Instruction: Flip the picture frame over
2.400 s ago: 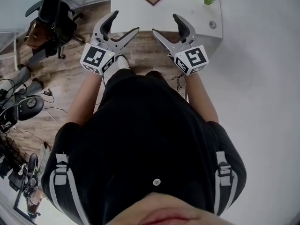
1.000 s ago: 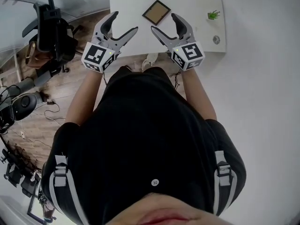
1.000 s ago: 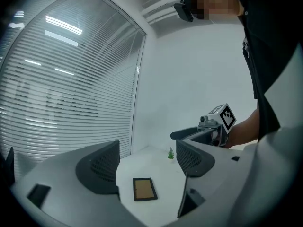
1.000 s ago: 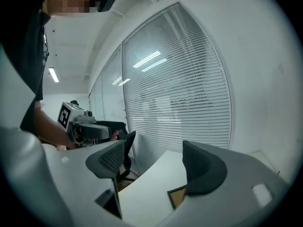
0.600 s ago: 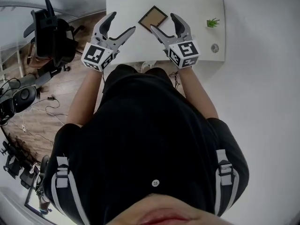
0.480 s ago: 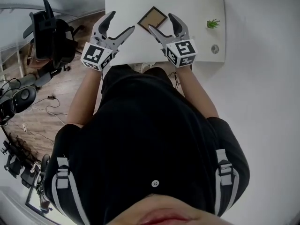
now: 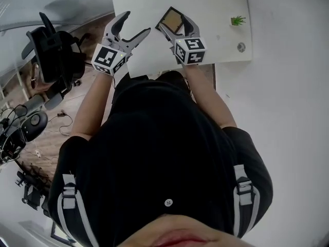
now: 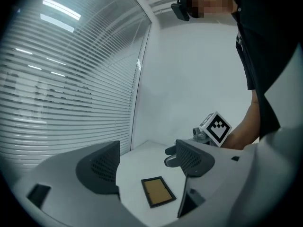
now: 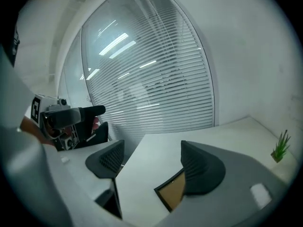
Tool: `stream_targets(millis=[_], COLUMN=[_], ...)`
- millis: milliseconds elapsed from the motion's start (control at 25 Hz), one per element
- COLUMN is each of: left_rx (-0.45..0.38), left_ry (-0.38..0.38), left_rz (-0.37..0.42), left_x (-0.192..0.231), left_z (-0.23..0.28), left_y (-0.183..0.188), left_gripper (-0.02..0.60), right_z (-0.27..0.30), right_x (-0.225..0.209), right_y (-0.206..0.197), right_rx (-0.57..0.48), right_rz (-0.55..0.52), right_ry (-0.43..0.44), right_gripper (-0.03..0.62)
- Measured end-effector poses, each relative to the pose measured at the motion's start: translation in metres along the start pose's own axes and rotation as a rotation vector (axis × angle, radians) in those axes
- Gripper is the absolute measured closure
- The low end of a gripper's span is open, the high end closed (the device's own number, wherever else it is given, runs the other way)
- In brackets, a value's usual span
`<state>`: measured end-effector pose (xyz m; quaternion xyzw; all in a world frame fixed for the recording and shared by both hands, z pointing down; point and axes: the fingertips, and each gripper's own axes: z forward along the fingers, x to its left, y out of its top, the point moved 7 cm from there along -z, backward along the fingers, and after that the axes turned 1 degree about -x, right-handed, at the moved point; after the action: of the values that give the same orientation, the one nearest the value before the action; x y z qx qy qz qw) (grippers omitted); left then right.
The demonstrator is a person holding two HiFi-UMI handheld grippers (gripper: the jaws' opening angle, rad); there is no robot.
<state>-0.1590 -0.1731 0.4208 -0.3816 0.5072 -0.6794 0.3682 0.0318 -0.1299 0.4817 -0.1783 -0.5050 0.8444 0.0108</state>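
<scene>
As the right tongs point(image 9: 151, 167) are hovering wide open and empty, the picture frame point(image 9: 175, 190) is lying flat just below their jaws. The left tongs point(image 8: 147, 164), equally open, are holding nothing. This is the approach step, I judge; next needs gripping one edge.

Right gripper view: I get only one corner of the picture frame point(image 9: 171, 193); the rest sits behind a jaw. Head view: the right gripper point(image 7: 173, 23) covers the frame's near edge. The table point(image 7: 205, 4) is cut off at the top. The small round item point(image 7: 241, 47) is too small to identify.
</scene>
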Motion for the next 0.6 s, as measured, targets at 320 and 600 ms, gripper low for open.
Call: stream_targets(millis=[320,600], left_rx=[0.039,0.08], left_ry=[-0.152,-0.193], left_rz=[0.003,0.01], left_x=[0.037,0.062], left_z=[0.01,0.028], left_y=[-0.027,-0.053], left_gripper=[0.206,0.206], right_z=[0.043,0.074], right_x=[0.002,0.0], right_y=[-0.043,-0.087], right_rx=[0.044,0.1], right_rz=[0.083,0.144], right_ry=[-0.261,-0.448], right_gripper=[0.211,0.234])
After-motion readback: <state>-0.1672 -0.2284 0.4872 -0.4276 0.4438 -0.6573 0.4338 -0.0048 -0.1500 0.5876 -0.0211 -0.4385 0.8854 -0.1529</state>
